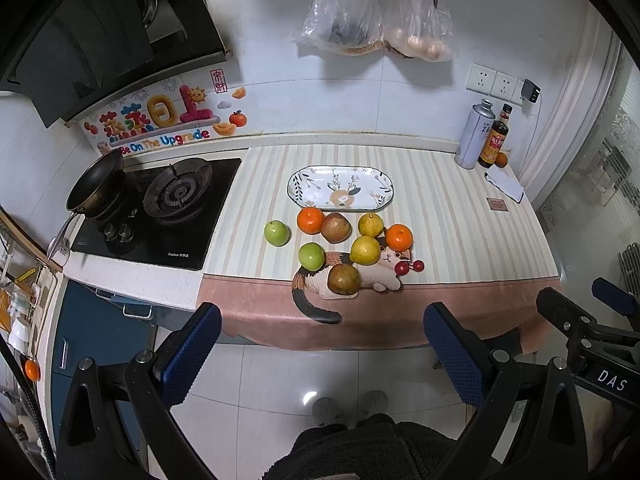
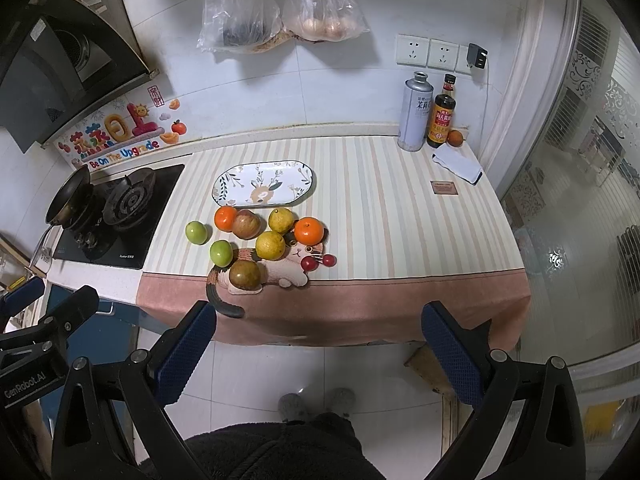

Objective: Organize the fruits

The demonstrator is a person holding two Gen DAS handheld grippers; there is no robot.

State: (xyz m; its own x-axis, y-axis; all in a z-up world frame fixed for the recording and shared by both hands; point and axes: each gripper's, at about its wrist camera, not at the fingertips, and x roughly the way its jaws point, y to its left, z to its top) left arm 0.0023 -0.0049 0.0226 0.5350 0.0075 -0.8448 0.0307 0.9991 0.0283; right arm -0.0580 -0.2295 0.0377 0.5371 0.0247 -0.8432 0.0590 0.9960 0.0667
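Observation:
Several fruits lie in a cluster on the striped cloth: two oranges [image 1: 310,220] [image 1: 399,237], a red apple [image 1: 336,227], two yellow citrus [image 1: 365,250], two green apples [image 1: 276,233], a brown-green fruit [image 1: 343,279] and two cherries [image 1: 409,267]. An empty oval patterned plate [image 1: 340,187] [image 2: 264,183] sits just behind them. My left gripper [image 1: 322,344] is open and empty, held back over the floor before the counter's front edge. My right gripper [image 2: 318,344] is likewise open and empty. The cluster also shows in the right wrist view, with its red apple [image 2: 246,224] near the plate.
A gas stove [image 1: 168,208] with a black pan [image 1: 96,184] is left of the cloth. A metal can [image 1: 476,136], sauce bottles [image 1: 493,142], a small orange [image 1: 501,159] and a folded cloth [image 1: 505,185] stand at the back right. Plastic bags [image 1: 360,20] hang on the wall.

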